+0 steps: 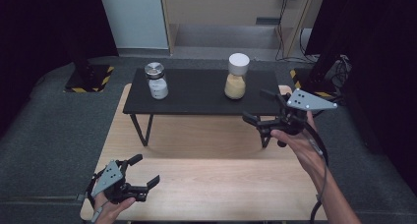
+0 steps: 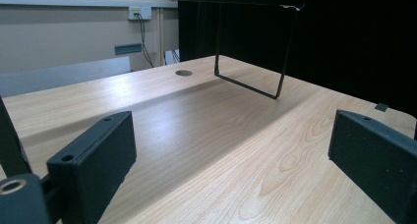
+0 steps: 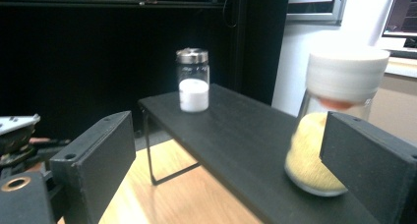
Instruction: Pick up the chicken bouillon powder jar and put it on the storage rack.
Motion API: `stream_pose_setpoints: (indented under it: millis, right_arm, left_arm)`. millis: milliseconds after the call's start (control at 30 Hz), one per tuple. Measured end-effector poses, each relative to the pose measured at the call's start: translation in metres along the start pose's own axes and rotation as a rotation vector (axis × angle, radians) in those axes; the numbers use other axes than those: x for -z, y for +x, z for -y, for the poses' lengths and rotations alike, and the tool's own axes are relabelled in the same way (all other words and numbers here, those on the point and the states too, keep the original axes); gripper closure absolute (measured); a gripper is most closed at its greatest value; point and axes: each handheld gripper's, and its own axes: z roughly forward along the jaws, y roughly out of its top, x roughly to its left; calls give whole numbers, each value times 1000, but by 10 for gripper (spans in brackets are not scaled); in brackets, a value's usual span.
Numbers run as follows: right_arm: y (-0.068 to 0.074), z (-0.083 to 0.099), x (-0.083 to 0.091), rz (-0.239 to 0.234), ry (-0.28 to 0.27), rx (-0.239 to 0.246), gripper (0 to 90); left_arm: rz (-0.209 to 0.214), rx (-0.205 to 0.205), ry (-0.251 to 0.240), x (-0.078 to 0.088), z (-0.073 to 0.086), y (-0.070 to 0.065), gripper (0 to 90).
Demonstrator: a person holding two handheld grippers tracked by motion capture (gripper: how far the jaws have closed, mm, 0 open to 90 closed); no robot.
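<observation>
The right gripper [image 1: 259,106] is held at the right end of a low black shelf [image 1: 196,94], its jaws spread wide with nothing pinched between them. In the right gripper view, the jar of yellow powder [image 3: 314,160] with a white lid is seen just ahead of the jaws, partly overlapped by the right-hand jaw; whether that jaw touches the glass cannot be told. In the high view this jar [image 1: 236,79] is seen standing upright on the right part of the shelf, close to the gripper's tips. The left gripper [image 1: 146,171] is held low over the near left corner of the wooden table [image 1: 206,184], its jaws likewise spread apart and empty; in the left gripper view only bare wood [image 2: 221,150] lies between them, and the wire leg of the shelf [image 2: 251,86] is seen farther off. A second jar, of white powder [image 1: 156,80] with a metal lid, is stood upright on the left part of the shelf, well apart from the yellow one; in the right gripper view it [image 3: 193,81] appears at the far end. The shelf is set across the back of the table, which is surrounded by grey carpet [image 1: 54,135].
</observation>
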Motion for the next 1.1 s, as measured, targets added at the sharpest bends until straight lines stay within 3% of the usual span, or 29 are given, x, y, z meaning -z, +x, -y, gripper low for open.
stream_pose_setpoints:
  millis: [200,300,633,867,1100]
  right_arm:
    - [8,19,8,7,-3,-6,65]
    - [12,41,15,0,-20,-52,64]
    - [21,71,26,38,21,-9,63]
    - [27,92,27,43,37,-13,63]
    - [36,115,24,42,45,-51,55]
  left_arm:
    - [6,-5,5,-2,-1,1,27]
    - [7,-6,6,-2,-1,1,28]
    - [10,-9,12,-4,-1,1,27]
    - [12,-8,10,-5,-1,2,28]
    - [17,-7,8,-7,-1,2,27]
